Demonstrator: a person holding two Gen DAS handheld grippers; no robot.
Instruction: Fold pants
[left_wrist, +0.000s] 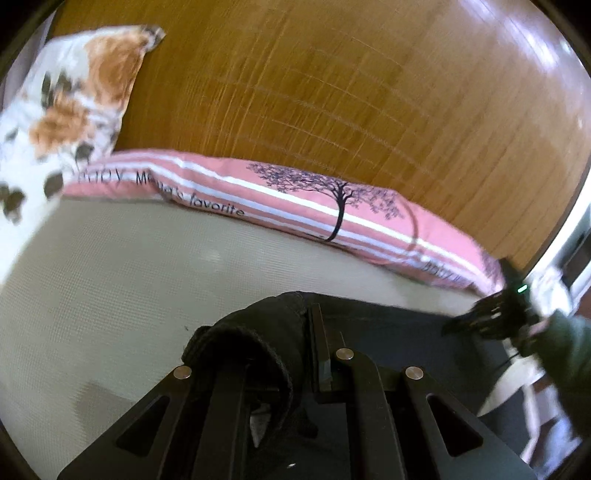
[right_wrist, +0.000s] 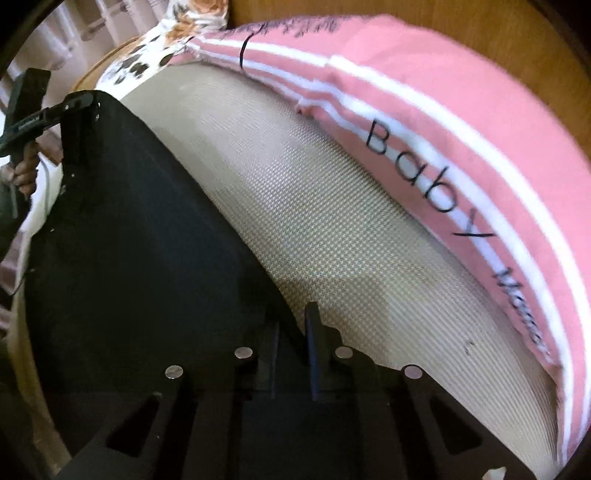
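Black pants (right_wrist: 140, 229) are stretched between my two grippers above a cream mattress (right_wrist: 303, 206). My left gripper (left_wrist: 295, 332) is shut on one bunched end of the pants (left_wrist: 258, 332); its left finger is hidden under the cloth. My right gripper (right_wrist: 291, 332) is shut on the other end, with the cloth running away to the left. The left gripper also shows in the right wrist view (right_wrist: 74, 105), at the far top corner of the pants. The right gripper shows blurred in the left wrist view (left_wrist: 480, 314), at the right edge.
A pink striped pillow (left_wrist: 332, 206) with a tree print lies along the wooden headboard (left_wrist: 332, 92). It also shows in the right wrist view (right_wrist: 461, 129). A white floral pillow (left_wrist: 62, 103) stands at the far left.
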